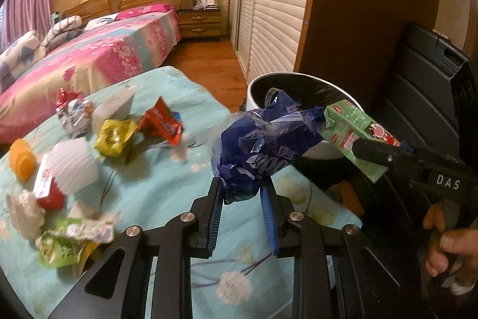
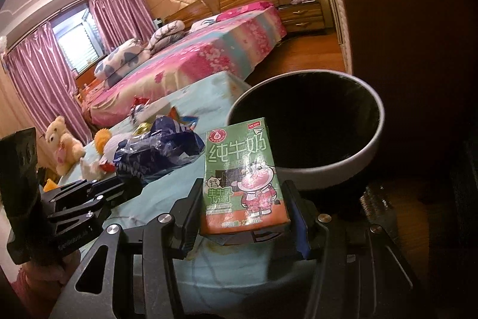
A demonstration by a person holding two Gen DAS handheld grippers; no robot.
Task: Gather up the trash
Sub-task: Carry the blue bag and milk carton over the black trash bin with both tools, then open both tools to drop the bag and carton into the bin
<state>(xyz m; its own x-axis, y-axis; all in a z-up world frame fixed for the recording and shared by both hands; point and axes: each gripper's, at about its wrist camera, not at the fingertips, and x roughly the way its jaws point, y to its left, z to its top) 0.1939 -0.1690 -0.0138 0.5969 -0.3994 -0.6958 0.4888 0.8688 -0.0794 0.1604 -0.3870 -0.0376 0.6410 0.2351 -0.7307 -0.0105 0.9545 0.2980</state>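
My left gripper (image 1: 241, 187) is shut on a crumpled blue plastic wrapper (image 1: 263, 145) and holds it above the table edge, just short of the white-rimmed bin (image 1: 257, 85). The wrapper also shows in the right wrist view (image 2: 161, 151). My right gripper (image 2: 243, 208) is shut on a green milk carton (image 2: 242, 175), upright, just before the bin's (image 2: 370, 151) near rim. In the left wrist view the carton (image 1: 352, 133) hangs over the bin's right side. Several pieces of trash lie on the table: a yellow wrapper (image 1: 115, 139), a red-orange packet (image 1: 162, 124), a white paper cup liner (image 1: 77, 166).
The table has a light blue flowered cloth (image 1: 167, 187). A bed (image 1: 98, 50) with pink bedding stands behind it, louvred wardrobe doors (image 1: 277, 20) to the right. A black chair (image 1: 424, 85) stands behind the bin. A teddy bear (image 2: 64, 145) sits at the left.
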